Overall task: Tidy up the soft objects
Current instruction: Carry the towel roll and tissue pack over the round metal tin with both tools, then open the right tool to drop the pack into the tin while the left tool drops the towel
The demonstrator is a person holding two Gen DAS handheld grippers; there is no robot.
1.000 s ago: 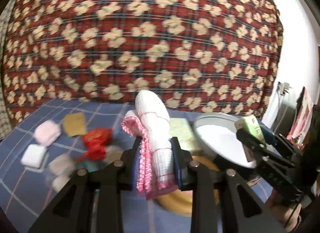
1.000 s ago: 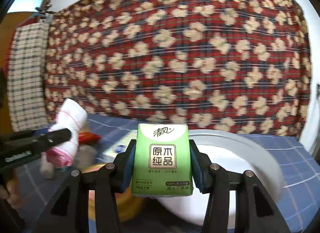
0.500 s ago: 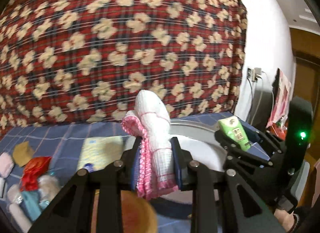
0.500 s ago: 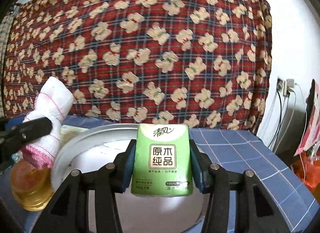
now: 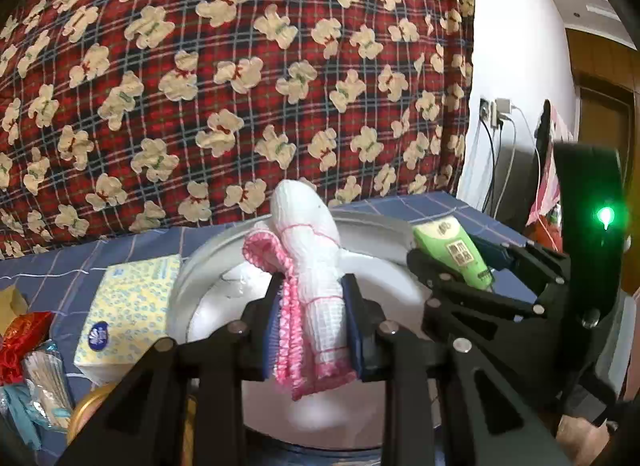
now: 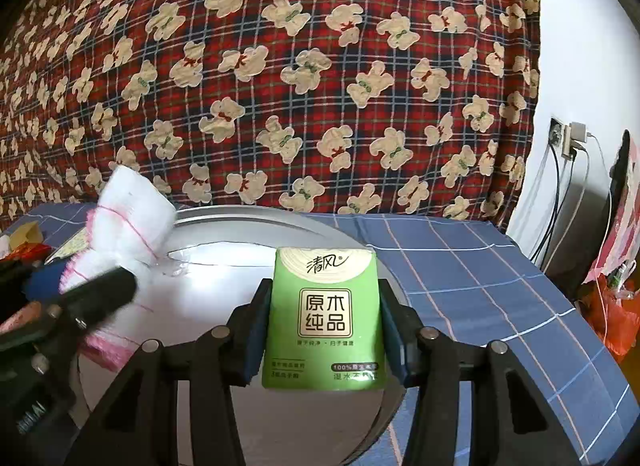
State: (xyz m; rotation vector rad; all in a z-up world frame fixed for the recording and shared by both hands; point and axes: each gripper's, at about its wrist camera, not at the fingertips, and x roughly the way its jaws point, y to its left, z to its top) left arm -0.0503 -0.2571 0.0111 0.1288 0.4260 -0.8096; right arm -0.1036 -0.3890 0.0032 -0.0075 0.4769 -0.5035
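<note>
Your left gripper has its fingers clamped on a rolled white waffle-weave cloth with a pink frilled edge. The roll stands nearly upright between the blue pads, its rounded top rising above the fingers and its pink hem hanging below them. It is held over the large round white basin with a grey rim, which sits on the blue checked tabletop.

Your right gripper has its fingers closed on a small green pocket pack of tissues with Chinese lettering. The pack sits upright and square between the pads, printed face toward the camera. It too is above the white basin, near the right side of it. In the left wrist view the right gripper stands just beside the cloth, to the right of it, and the green pack shows tilted in its fingers.

Left of the basin a flat yellow soft pack of tissues with a blue logo lies on the tabletop, touching or almost touching the rim. Further left sit a red crinkled wrapper and some clear-wrapped items, bunched together at the edge of view. A red plaid fabric with cream bear shapes fills the background behind the tabletop.
</note>
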